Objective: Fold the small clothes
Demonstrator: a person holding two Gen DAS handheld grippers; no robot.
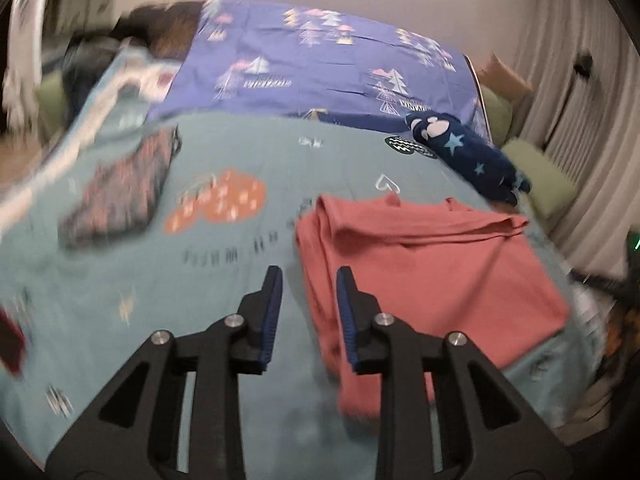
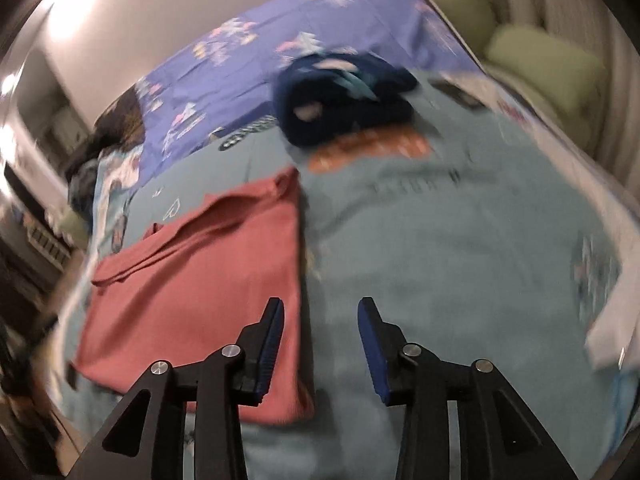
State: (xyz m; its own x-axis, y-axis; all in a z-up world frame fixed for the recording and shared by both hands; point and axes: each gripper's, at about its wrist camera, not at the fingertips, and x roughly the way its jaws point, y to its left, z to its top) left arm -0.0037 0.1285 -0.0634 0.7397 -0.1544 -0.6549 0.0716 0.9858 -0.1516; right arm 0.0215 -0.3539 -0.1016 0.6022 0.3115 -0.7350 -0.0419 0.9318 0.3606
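Left wrist view: the left hand-held gripper (image 1: 308,280) is part open with nothing between its pads, hovering over the bed (image 1: 224,280). The red garment (image 1: 432,264) lies flat on the teal bedcover, already folded at least once into a rough rectangle. It sits ahead and to the right of this gripper; the garment's left folded edge falls between the jaws or just under the right pad, though motion blur prevents confirming contact.

Right wrist view: the right hand-held gripper (image 2: 322,312) is open wider and also empty. Here the red garment (image 2: 200,280) lies ahead and to the left, its right edge passing just beside the left pad. The garment therefore lies between the two grippers, one long side edge facing each.

Its long axis appears to run away from the cameras, from the near hem to the layered edge at the far end. Neither gripper is clearly nearer. The next fold likely requires each gripper to take its own side edge.

A dark blue star-print garment (image 1: 468,152) lies further back, well apart, and a dark patterned garment (image 1: 120,192) lies to the left.
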